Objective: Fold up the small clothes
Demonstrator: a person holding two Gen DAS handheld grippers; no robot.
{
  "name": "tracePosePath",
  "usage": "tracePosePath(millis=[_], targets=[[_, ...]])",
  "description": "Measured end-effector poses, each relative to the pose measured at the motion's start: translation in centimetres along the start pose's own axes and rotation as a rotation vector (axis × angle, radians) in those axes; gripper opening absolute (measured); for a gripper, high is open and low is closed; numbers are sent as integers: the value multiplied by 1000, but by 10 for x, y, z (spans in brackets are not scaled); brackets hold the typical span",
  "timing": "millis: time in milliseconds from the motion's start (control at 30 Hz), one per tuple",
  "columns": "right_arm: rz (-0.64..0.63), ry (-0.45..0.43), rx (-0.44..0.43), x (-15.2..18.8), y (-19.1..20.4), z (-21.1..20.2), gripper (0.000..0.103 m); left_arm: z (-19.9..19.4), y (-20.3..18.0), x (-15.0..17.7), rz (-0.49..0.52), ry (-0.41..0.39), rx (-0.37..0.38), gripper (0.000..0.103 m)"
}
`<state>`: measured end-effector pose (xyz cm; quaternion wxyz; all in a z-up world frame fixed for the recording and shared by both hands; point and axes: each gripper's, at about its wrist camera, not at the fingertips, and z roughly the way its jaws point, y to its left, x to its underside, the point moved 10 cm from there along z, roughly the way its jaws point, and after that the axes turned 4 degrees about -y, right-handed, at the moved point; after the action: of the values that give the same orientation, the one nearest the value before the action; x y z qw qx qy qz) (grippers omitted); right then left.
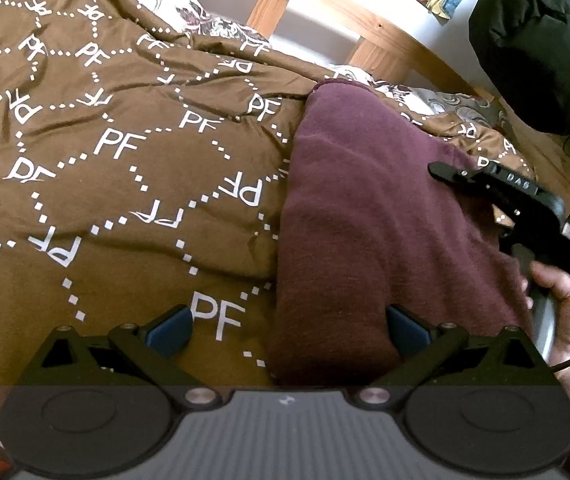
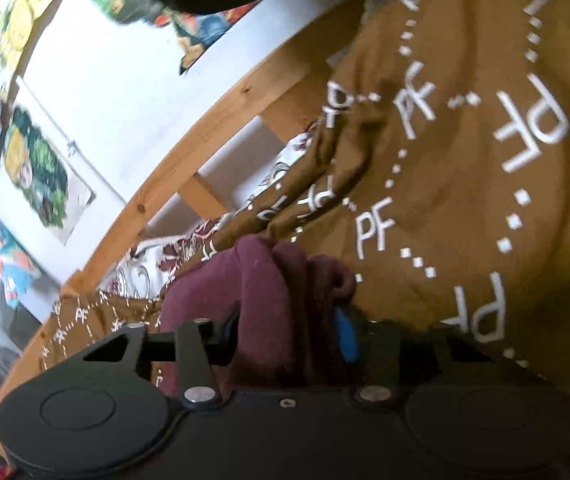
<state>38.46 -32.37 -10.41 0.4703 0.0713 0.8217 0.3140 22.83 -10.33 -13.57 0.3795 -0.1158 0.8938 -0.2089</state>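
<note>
A maroon garment [image 1: 385,216] lies folded in a long band on the brown duvet [image 1: 125,184] at the right of the left wrist view. My left gripper [image 1: 288,332] stands open over its near left edge, one blue pad above the duvet and the other above the cloth. My right gripper [image 1: 485,190], held by a hand [image 1: 565,312], rests at the garment's right edge. In the right wrist view the maroon garment [image 2: 281,280] is bunched between the fingers of the right gripper [image 2: 289,332]. One blue pad [image 2: 345,336] presses against it; the other is hidden by cloth.
The brown duvet with white "PF" print covers the bed. A patterned sheet [image 1: 445,100] shows at its far edge. A wooden bed frame [image 1: 373,52] runs behind, with a white wall and colourful posters [image 2: 37,168]. A black bundle [image 1: 541,40] sits at the upper right.
</note>
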Motion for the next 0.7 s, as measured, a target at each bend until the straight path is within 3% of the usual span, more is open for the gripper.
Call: tracePosePath(millis=[200, 400, 600, 700], targets=[[-11, -22, 19, 3, 1, -3, 50, -2, -3, -16, -59, 55, 113, 102], [12, -30, -3, 4, 4, -3, 64, 16, -27, -25, 1, 146, 212, 102], [-36, -5, -25, 8, 12, 0, 81, 39, -36, -20, 81, 224, 191, 102], [-54, 4, -24, 9, 13, 2, 83, 44, -37, -18, 74, 236, 202, 102]])
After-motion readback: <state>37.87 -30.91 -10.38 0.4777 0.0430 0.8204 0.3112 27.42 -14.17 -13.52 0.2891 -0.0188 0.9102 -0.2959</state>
